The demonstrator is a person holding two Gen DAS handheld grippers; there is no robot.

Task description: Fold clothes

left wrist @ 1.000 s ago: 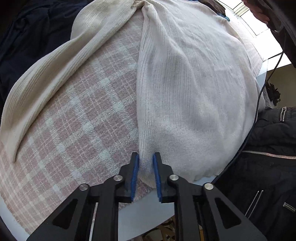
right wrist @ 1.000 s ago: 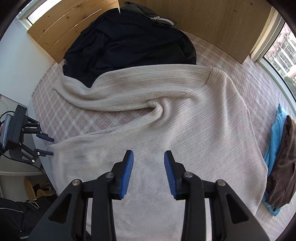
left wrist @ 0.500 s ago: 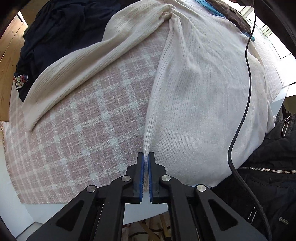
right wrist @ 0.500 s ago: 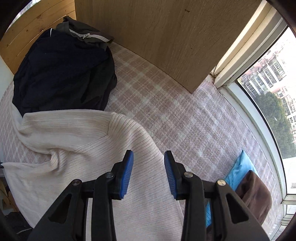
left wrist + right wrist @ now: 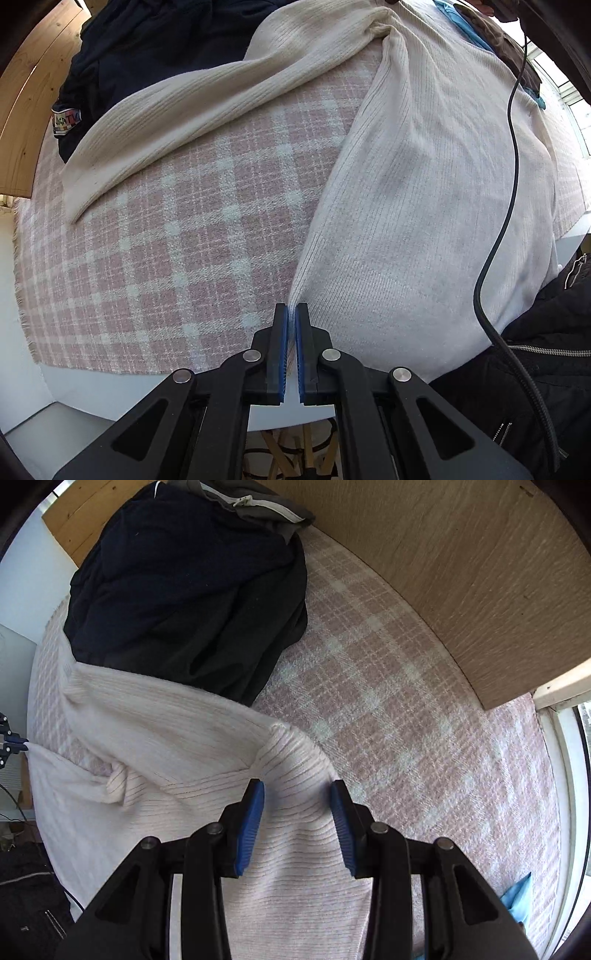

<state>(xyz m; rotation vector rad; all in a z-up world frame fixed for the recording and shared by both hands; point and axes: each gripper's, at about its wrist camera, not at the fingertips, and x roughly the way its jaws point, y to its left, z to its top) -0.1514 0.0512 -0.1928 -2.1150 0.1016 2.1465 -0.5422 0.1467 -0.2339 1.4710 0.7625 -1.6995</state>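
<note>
A cream ribbed sweater [image 5: 417, 177] lies spread on a pink plaid cloth [image 5: 177, 236] covering the table. One sleeve [image 5: 192, 110] runs off to the left. My left gripper [image 5: 291, 314] is shut on the sweater's bottom corner at the near table edge. In the right wrist view the same sweater [image 5: 184, 738] lies below my right gripper [image 5: 297, 794], which is open with its jaws straddling the shoulder area near the collar [image 5: 291, 749]. The left gripper [image 5: 11, 738] shows at the far left edge of that view.
A heap of dark clothes [image 5: 192, 590] lies at the back beside the sleeve. A wooden panel [image 5: 461, 572] borders the table. Blue and brown garments [image 5: 480, 33] lie at the far side. A black cable [image 5: 506, 206] hangs across the sweater. A black jacket [image 5: 546, 362] is at the right.
My left gripper closed on the sweater's bottom corner and pulled it taut. My right gripper moved across the sweater toward the collar and lowered over it, staying open.
</note>
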